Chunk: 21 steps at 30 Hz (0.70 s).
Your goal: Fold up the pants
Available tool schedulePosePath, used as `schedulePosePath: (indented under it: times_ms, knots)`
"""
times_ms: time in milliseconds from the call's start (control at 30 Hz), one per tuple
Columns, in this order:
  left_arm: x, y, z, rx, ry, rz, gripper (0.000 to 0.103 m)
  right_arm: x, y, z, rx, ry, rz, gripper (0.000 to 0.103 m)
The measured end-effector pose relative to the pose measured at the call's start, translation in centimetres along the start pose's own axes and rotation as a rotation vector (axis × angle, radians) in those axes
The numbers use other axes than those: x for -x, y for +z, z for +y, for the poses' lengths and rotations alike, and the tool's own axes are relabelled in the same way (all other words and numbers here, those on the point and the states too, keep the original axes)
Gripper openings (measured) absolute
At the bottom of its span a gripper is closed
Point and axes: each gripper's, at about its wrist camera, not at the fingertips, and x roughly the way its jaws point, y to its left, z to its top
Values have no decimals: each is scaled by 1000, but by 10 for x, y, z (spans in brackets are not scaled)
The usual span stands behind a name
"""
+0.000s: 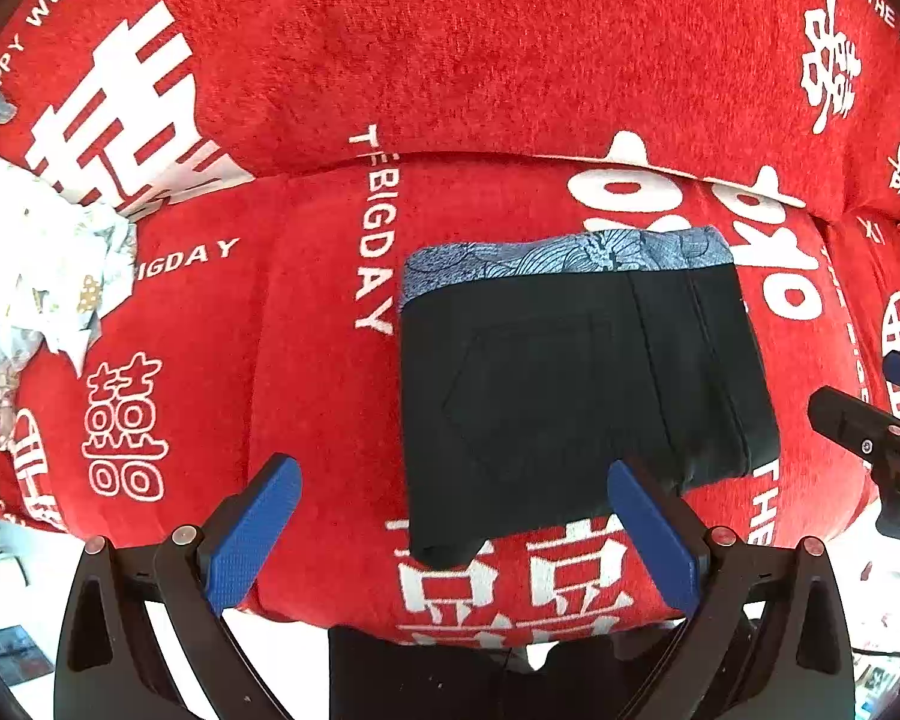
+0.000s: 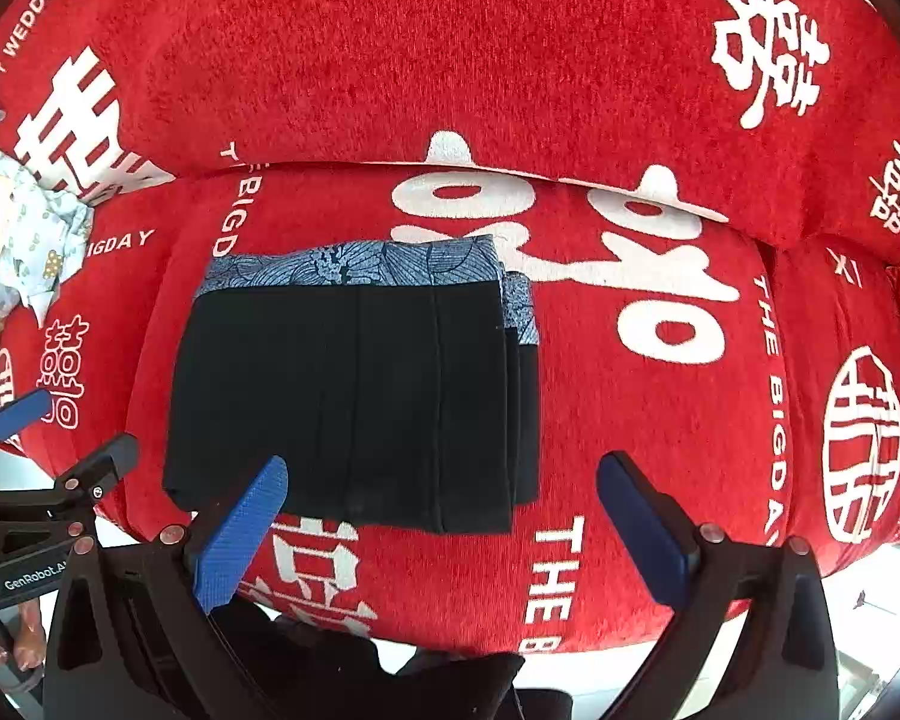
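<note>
Only right wrist view shows pants' (image 2: pixel 354 396) stacked side layers.

The pale patterned cloth (image 1: pixel 42 264) runs off the left edge, its full shape hidden.

a red sofa cover (image 1: pixel 480 60) printed with white characters and "the big day" lettering is spread over seat and backrest; a crumpled pale patterned cloth (image 1: pixel 42 276) is seen lying at its left edge
</note>
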Motion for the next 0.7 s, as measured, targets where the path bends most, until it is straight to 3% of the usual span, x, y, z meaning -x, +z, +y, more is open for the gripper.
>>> schedulePosePath:
  times_ms: [133, 700]
  knots:
    - [8, -2, -2, -8, 28, 10, 102, 8, -5, 6, 10, -20, 14, 103]
    - [25, 2, 3, 26, 16, 35, 103, 21, -6, 17, -28, -24, 49, 103]
